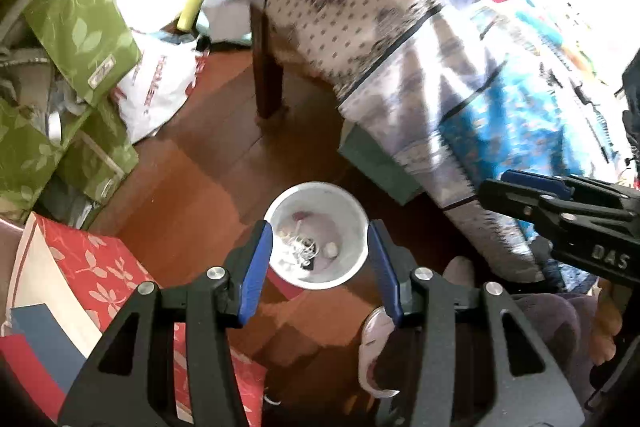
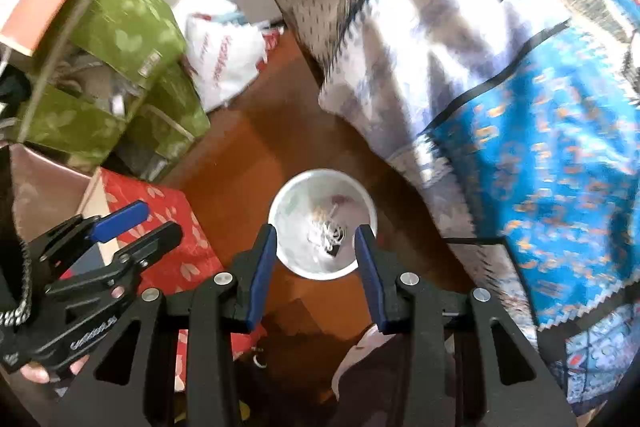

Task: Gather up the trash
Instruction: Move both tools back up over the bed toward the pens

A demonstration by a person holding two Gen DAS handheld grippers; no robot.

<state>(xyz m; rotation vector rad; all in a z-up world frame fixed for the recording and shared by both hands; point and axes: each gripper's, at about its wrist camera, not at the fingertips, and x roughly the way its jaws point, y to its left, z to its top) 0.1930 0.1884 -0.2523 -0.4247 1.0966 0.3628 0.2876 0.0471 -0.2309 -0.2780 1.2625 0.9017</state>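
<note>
both wrist views, looking steeply down at a wooden floor. a white cup with a red outer wall stands upright on the floor and serves as the trash container; it lies directly below both grippers, well apart from them in height as far as can be judged.

left gripper: jaws partly open, blue pads either side of the cup in the picture but not touching it, nothing between them. right gripper: jaws likewise partly open and empty, framing the same cup from above. each gripper also appears at the edge of the other's view.

contents of the cup: several small pale lumps, a tangle of thin white strands and one dark scrap on the bottom. exact nature too small to tell.

surroundings: a patterned blue and grey cloth hanging over a bench or bed at right; green leaf-print boxes and a red leaf-print box at left; a white plastic bag behind them.

progress, as a judgement: some trash is already collected in the cup and neither gripper carries more. no loose scrap is plainly visible on the bare floor, so the remaining work is probably a search for further pieces.
</note>
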